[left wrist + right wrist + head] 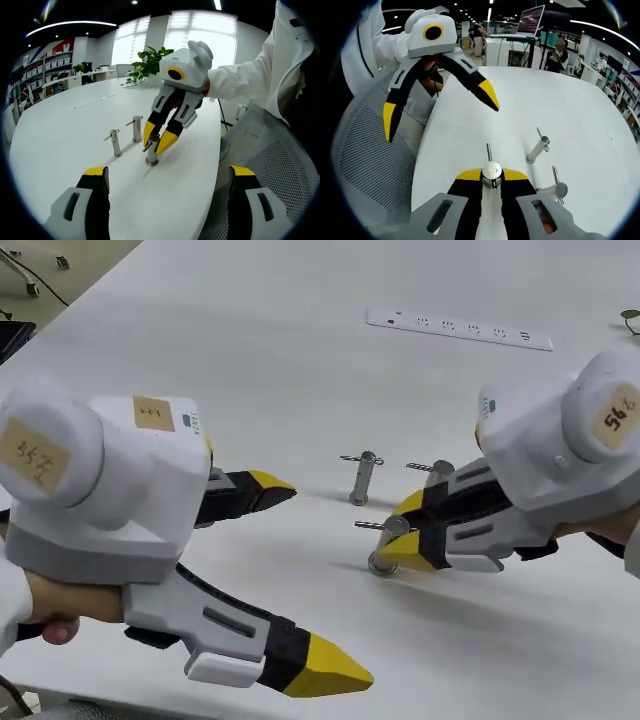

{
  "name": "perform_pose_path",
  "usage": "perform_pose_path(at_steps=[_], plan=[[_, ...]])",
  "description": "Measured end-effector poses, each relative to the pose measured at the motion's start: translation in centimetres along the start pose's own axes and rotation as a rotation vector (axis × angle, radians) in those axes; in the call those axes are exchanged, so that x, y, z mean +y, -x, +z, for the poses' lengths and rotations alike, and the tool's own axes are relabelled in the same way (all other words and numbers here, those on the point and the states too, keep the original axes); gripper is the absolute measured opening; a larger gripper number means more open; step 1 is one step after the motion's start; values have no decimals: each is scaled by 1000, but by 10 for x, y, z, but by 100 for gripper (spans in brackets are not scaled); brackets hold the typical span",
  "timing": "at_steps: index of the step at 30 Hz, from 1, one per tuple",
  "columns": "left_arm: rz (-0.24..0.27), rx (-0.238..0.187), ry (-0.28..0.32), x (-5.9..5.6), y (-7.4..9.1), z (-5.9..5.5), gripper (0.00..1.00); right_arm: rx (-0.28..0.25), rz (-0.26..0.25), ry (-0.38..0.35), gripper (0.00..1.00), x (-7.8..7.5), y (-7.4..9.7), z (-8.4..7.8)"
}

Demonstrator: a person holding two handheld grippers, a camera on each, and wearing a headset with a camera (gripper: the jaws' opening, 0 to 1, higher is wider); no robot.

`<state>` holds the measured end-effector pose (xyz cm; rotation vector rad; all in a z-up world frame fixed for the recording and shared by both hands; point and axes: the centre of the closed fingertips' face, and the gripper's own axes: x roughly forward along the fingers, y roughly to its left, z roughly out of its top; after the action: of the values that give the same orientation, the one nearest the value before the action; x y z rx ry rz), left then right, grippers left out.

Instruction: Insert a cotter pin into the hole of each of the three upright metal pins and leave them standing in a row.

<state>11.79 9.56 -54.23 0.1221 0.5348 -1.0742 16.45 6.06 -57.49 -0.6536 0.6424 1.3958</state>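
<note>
White worktop [250, 390] carries all items. Left claw [325, 585]: jaws spread wide, holding nothing, well apart from the pins ahead of it. Right claw [395, 535]: jaws narrowed onto the upper shaft of the nearest silver metal pin [385, 545], base on the worktop. Long white power strip [458, 329] lies far beyond both claws. Second silver pin [362, 478] and third silver pin [440, 470] stand upright just beyond the right claw's tips, untouched. A thin wire cotter pin [360, 458] crosses each pin's top.
</note>
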Motion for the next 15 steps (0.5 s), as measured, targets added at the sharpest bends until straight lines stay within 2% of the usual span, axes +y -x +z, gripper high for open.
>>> perform_pose_path(at_steps=[4, 15], plan=[[46, 11, 15, 12, 2, -6, 99, -15, -8, -14, 8, 0, 15, -4], [77, 1, 56, 21, 8, -5, 99, -4, -51, -42, 8, -16, 50, -29]])
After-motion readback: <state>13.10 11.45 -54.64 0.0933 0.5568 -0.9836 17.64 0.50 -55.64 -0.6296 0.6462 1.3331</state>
